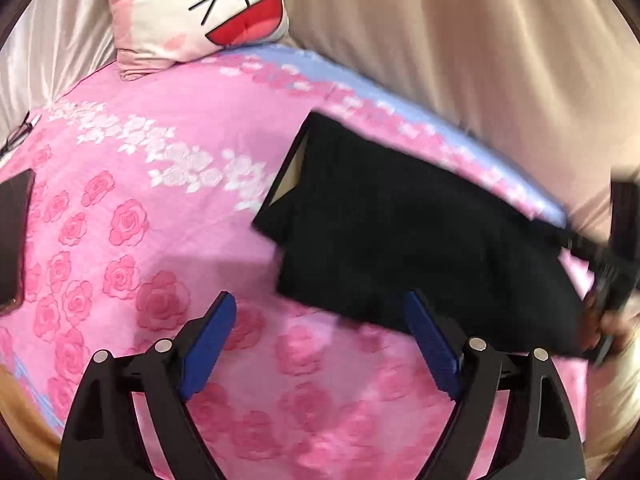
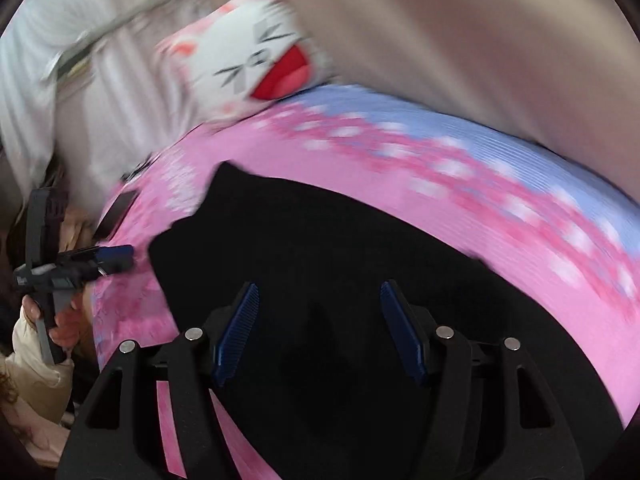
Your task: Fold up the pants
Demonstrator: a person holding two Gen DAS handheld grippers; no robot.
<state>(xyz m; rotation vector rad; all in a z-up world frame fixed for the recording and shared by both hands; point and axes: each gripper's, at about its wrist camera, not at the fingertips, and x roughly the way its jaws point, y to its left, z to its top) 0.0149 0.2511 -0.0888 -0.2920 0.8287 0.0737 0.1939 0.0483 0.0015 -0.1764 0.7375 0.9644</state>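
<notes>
Black pants lie folded in a flat dark block on the pink rose-print bedsheet, with a pale lining showing at their far left edge. My left gripper is open over the sheet, just short of the pants' near edge, with nothing between its blue pads. My right gripper is open above the pants, and its pads are clear of the cloth. In the right wrist view, which is blurred, the left gripper shows at the left edge in a person's hand.
A pink cartoon-face pillow stands at the head of the bed. Beige fabric runs along the far side. A dark flat device and a pair of glasses lie on the sheet at the left.
</notes>
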